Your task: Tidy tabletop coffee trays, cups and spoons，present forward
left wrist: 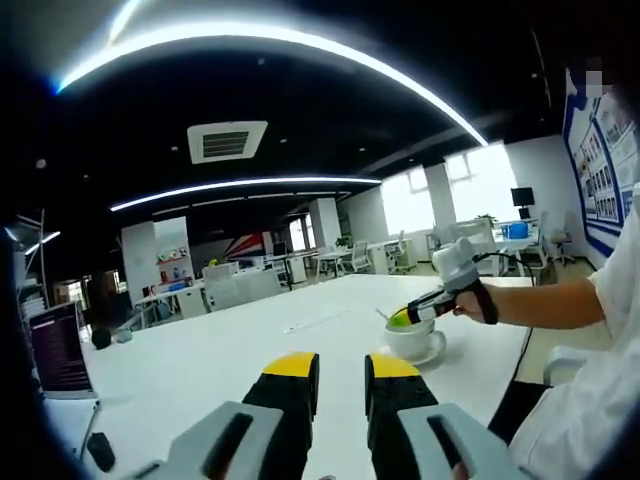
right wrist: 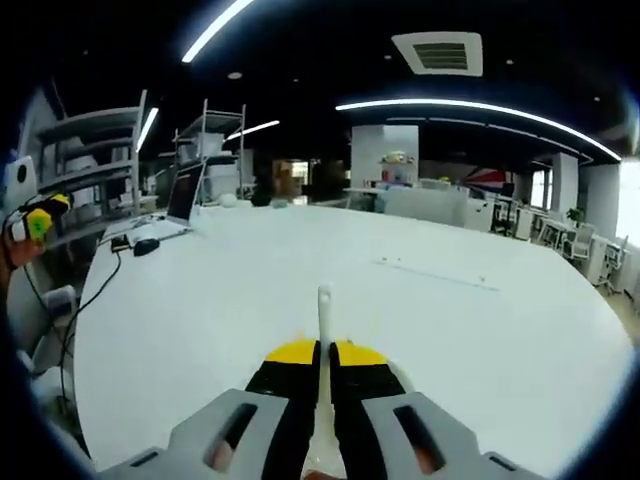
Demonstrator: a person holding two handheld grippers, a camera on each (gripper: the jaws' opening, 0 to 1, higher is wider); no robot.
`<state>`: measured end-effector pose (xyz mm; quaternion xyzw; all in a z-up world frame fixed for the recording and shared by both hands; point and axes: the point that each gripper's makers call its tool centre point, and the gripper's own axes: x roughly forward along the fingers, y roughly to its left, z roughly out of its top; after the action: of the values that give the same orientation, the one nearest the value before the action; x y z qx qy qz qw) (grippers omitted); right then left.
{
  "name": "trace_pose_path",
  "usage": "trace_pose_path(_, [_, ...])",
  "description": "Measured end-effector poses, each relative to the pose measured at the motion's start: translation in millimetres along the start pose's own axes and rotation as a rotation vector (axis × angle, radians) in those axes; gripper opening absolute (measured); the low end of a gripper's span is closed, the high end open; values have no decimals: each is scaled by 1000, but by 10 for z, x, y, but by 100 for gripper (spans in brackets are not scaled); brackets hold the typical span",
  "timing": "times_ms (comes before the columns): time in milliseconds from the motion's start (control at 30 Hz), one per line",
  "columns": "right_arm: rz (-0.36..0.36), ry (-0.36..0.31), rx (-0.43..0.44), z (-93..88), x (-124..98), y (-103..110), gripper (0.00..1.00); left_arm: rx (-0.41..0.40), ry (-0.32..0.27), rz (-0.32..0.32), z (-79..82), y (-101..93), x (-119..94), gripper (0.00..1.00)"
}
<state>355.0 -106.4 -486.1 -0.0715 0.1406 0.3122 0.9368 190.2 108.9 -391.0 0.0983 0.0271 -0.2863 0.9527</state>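
Between the right gripper's (right wrist: pixel 325 362) closed jaws a spoon (right wrist: pixel 324 305) stands pinched by its handle, over the cup (left wrist: pixel 412 338) on its saucer (left wrist: pixel 437 352). Left gripper (left wrist: pixel 340 375) is open, empty. Risk: thin handle may twist loose and tip the cup. Table (right wrist: pixel 300 260) beyond offers ample room; laptop (right wrist: pixel 183 200) sits at its far edge.

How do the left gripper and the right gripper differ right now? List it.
The left gripper's jaws stand apart and empty; the right gripper's are shut on a white spoon. The left gripper hangs over bare table; the right gripper is by the cup on its saucer. Both have black jaws with yellow tips.
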Motion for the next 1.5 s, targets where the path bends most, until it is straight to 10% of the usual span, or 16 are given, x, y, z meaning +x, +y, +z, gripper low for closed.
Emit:
trace_pose_path(367, [23, 18, 7, -41, 53, -26, 9, -7, -4, 4, 2, 16, -4, 20])
trace_pose_path(700, [2, -60, 9, 320, -134, -231, 13, 0, -16, 11, 83, 47, -3, 20])
trace_pose_path(1500, [-80, -163, -69, 684, -1131, -780, 15, -34, -62, 3, 149, -8, 126, 20])
